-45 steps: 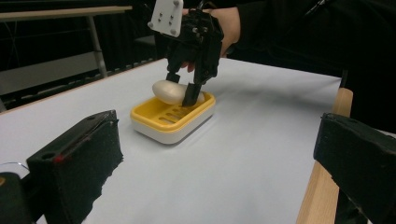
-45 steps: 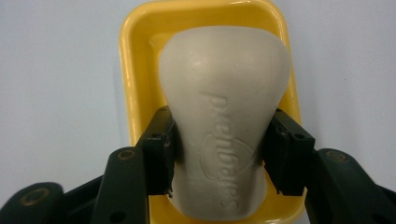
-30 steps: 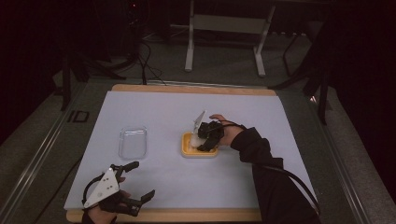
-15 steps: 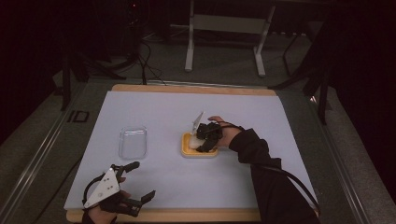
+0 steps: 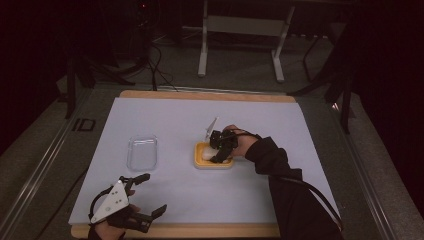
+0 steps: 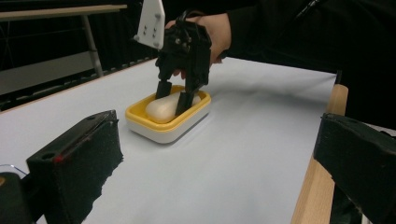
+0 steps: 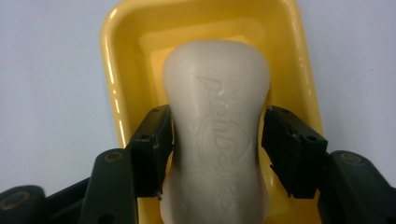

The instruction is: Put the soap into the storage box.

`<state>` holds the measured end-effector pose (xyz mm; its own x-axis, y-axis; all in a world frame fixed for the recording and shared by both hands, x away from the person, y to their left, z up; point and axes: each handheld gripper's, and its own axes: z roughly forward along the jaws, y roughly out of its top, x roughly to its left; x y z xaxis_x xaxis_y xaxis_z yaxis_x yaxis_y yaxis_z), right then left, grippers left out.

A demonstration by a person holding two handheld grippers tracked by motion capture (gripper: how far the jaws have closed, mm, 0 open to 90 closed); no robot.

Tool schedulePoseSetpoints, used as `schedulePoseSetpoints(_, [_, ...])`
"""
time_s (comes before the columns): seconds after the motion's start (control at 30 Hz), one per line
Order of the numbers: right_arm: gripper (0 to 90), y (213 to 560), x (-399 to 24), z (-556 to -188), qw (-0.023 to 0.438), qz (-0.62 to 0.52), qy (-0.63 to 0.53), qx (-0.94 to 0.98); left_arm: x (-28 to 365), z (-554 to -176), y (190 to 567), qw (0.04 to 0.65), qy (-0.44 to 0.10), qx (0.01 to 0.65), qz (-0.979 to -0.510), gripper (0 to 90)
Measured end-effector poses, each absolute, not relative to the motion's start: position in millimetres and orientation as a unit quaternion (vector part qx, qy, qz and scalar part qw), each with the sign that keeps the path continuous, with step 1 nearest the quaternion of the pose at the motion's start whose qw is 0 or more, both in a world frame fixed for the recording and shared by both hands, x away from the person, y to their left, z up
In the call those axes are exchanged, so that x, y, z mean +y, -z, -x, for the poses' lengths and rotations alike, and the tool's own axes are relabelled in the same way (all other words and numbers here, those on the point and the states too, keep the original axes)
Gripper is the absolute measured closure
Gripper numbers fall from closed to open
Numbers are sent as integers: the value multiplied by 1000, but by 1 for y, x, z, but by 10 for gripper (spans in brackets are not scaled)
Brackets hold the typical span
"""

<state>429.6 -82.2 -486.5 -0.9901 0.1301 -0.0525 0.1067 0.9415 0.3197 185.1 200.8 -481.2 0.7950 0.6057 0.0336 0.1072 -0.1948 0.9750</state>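
A white bar of soap (image 7: 215, 126) lies in a yellow soap dish (image 7: 126, 56) near the middle of the table. My right gripper (image 7: 215, 140) reaches down into the dish, and its two jaws press on the bar's narrow waist from both sides. From above, the soap (image 5: 206, 153) sits in the dish (image 5: 200, 162) under the right gripper (image 5: 218, 150). My left gripper (image 5: 153, 193) rests open at the near left edge of the table, with nothing between its jaws. Its camera looks across at the dish (image 6: 159, 128) and the soap (image 6: 161, 108).
A clear plastic tray (image 5: 142, 152) lies flat on the white table cover (image 5: 165, 120), left of the dish. The wooden table edge (image 5: 200, 231) runs along the near side. Metal stand legs (image 5: 202, 50) and cables are on the floor beyond the table.
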Motion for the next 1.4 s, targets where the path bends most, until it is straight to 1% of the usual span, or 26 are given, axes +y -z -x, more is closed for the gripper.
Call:
schedulePoseSetpoints(0.33, [415, 466, -82, -425, 50, -59, -178, 981, 201, -185, 481, 588, -213, 241, -742, 11])
schedulePoseSetpoints(0.63, [403, 452, -92, -417, 60, -82, -195, 975, 201, -185, 481, 588, -213, 241, -742, 11])
schedulePoseSetpoints(0.67, [384, 451, -94, -416, 60, -88, -198, 974, 201, -185, 481, 587, -214, 241, -742, 11])
schedulePoseSetpoints(0.73, [314, 449, -97, -414, 66, -97, -202, 972, 200, -185, 481, 587, -214, 241, -743, 11])
schedulePoseSetpoints(0.77, [305, 448, -99, -414, 70, -102, -202, 972, 200, -185, 481, 587, -214, 241, -743, 11])
schedulePoseSetpoints(0.87, [220, 447, -105, -413, 80, -127, -200, 968, 200, -185, 481, 587, -214, 241, -743, 11])
schedulePoseSetpoints(1.0, [150, 445, -114, -412, 93, -163, -205, 961, 200, -185, 481, 587, -214, 241, -743, 11])
schedulePoseSetpoints(1.1, [114, 444, -122, -411, 96, -189, -211, 954, 200, -185, 482, 587, -212, 241, -743, 11])
schedulePoseSetpoints(1.3, [109, 436, -142, -404, 101, -223, -255, 935, 200, -185, 482, 586, -212, 242, -744, 11])
schedulePoseSetpoints(1.4, [111, 433, -148, -400, 120, -246, -260, 926, 200, -186, 482, 585, -212, 242, -744, 11])
